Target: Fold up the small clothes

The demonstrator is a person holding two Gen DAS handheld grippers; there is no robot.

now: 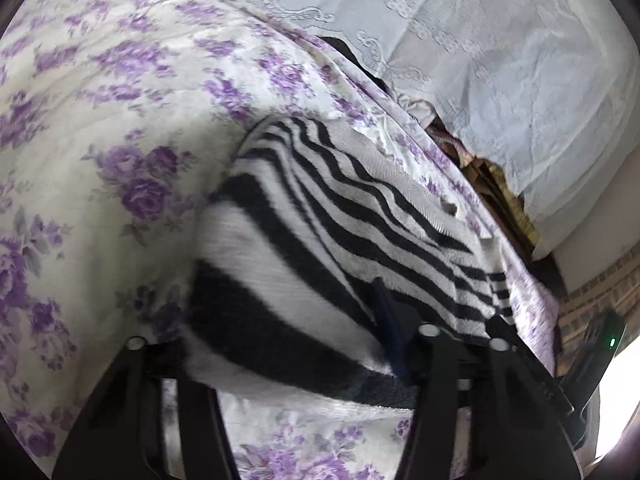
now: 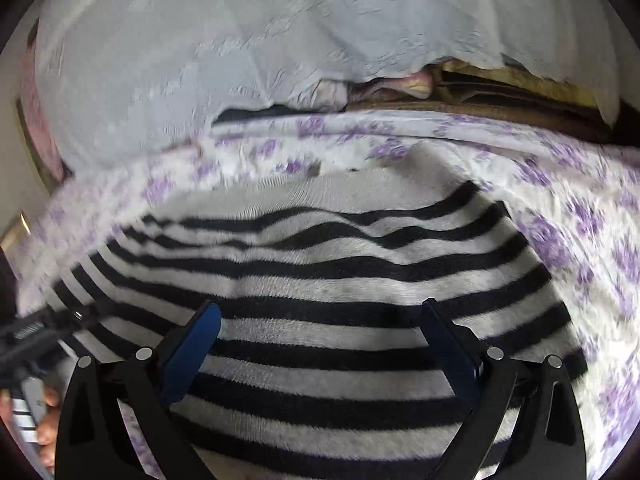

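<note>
The striped garment [image 2: 320, 280] lies spread on the floral bedspread [image 1: 100, 120], just short of the white lace cover [image 1: 480, 60] at that spread's far edge. The right gripper [image 2: 320, 320] hovers over it with its blue-padded jaws wide apart and nothing between them, probably lining up on an edge to pinch. The left gripper [image 1: 288, 360] sits at the garment's near hem, where the cloth bunches up between its arms and over one blue pad (whether it is clamped I cannot tell), likely raising a fold.
</note>
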